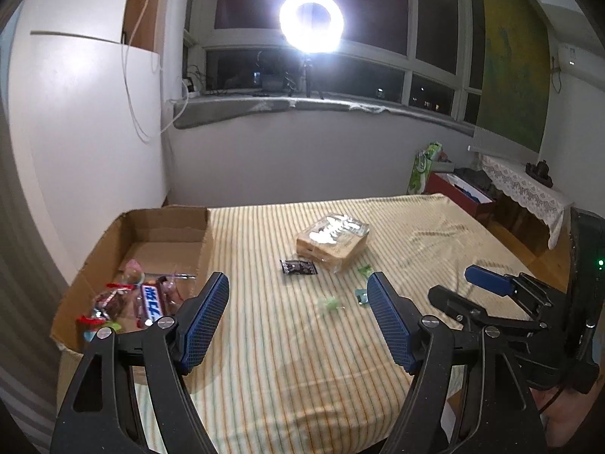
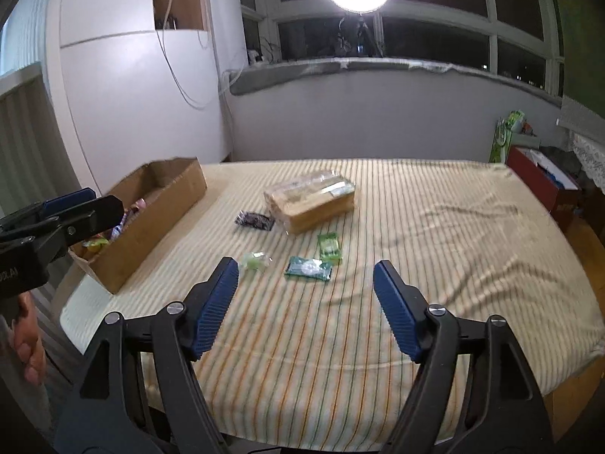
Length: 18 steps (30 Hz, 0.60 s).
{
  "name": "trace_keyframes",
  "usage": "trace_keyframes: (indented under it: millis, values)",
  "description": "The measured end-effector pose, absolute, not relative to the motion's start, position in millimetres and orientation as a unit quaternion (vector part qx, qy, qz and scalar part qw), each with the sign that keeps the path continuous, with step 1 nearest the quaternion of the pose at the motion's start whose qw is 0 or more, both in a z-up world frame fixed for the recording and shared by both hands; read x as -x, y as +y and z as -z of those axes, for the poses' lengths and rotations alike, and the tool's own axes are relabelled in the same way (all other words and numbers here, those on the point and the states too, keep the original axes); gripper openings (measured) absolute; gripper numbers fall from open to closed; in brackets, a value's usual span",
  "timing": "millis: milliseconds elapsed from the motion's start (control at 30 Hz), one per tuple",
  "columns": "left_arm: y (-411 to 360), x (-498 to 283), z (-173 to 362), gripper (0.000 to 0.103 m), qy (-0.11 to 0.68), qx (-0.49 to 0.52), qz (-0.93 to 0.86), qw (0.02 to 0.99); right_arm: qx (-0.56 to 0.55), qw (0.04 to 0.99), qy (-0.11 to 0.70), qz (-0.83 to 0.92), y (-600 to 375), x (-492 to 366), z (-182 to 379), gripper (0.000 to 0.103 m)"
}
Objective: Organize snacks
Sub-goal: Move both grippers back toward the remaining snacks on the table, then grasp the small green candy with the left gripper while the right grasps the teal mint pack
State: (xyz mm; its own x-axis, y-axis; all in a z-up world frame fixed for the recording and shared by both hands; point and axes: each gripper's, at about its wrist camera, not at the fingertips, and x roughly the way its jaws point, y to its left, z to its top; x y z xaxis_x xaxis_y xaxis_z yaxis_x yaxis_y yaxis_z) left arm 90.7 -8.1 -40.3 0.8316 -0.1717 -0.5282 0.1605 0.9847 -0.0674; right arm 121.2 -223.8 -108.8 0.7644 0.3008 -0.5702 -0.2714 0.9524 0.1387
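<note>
Left wrist view: the left gripper [image 1: 298, 283] hangs released above the striped tablecloth [image 1: 264, 359] — the cardboard box [image 1: 170, 227] at the left edge holds wrapped snacks [image 1: 132, 302]. Right wrist view: the right gripper [image 2: 306, 276] is spread wide, grasping nothing — teal packet [image 2: 308, 268], green packet [image 2: 329, 246], dark packet [image 2: 255, 221] and bread pack [image 2: 310, 200] lie mid-table.

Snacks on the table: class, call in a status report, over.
Left claw and right claw open, empty. Box part-filled; five snacks loose on the cloth, biggest the clear-wrapped pack. Nothing blocking.
</note>
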Motion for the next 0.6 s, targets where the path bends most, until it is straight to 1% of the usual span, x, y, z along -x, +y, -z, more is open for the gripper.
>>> trace_keyframes:
  millis: [133, 333, 600]
  values:
    - [-17.4, -110.1, 58.6, 0.076, 0.299, 0.007, 0.096, 0.949, -0.019, 0.927, 0.342, -0.15, -224.2, -147.5, 135.2, 0.077]
    - [-30.5, -159.1, 96.3, 0.076, 0.344, 0.007, 0.1, 0.933, -0.013, 0.909, 0.39, -0.147, -220.6, -189.1, 170.5, 0.077]
    - [-39.1, -197.5, 121.0, 0.075, 0.374, 0.012, 0.111, 0.921, 0.017, 0.904, 0.4, -0.154, -201.0, -207.0, 173.8, 0.077]
